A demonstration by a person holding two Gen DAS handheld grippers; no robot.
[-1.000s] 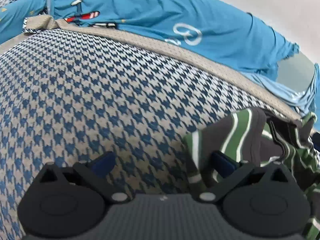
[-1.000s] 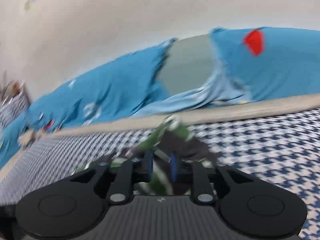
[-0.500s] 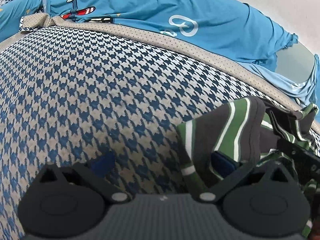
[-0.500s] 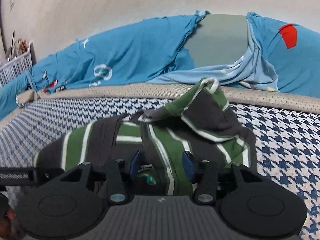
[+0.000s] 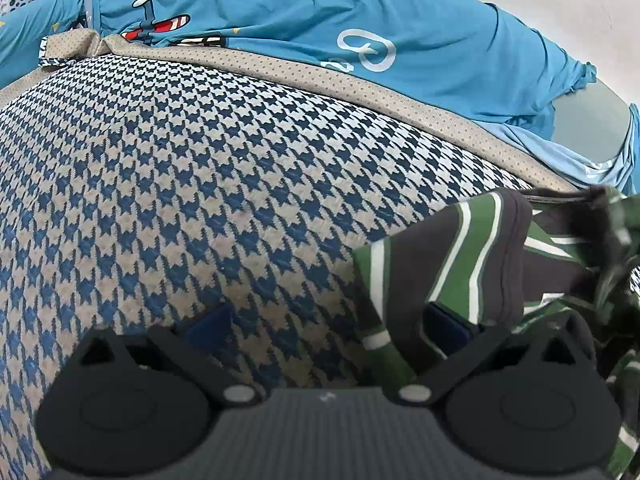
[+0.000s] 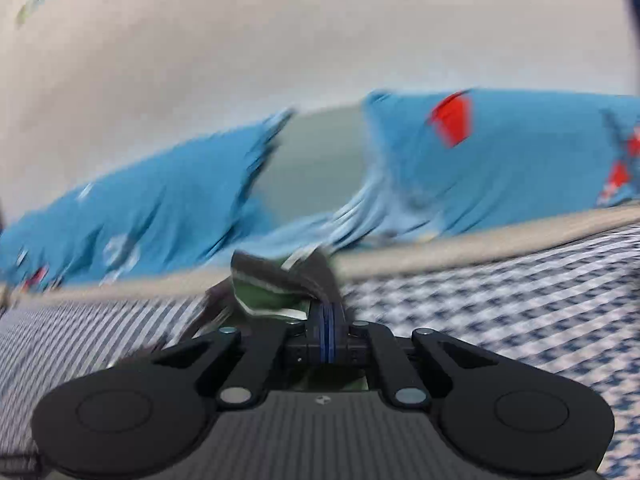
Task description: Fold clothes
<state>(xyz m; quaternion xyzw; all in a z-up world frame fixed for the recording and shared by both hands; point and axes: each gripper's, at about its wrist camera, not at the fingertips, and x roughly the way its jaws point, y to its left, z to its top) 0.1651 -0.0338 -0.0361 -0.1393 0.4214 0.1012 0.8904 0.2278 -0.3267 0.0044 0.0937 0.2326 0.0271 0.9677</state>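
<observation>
a: what carries the work, and why there?
b: a bed cover [image 5: 192, 184] in a blue-and-beige houndstooth knit. it gives a broad, soft, level plane for laying a garment out. a beige dotted border [image 5: 360, 92] edges it, and blue printed bedding [image 5: 400, 20] lies bunched beyond that.

a: where is the garment?
b: the striped garment [image 5: 472, 264], dark grey with green and white bands, lies rumpled on the cover at the right of the left wrist view. it is thin, limp and creased, so it needs two holds to spread.

a: state of the fingers?
b: the left gripper [image 5: 320, 324] stands wide apart, one pad tucked under a fabric edge. the right gripper [image 6: 329, 334] is closed, pads pinching a raised fold of the same garment; this view is blurred.
</observation>
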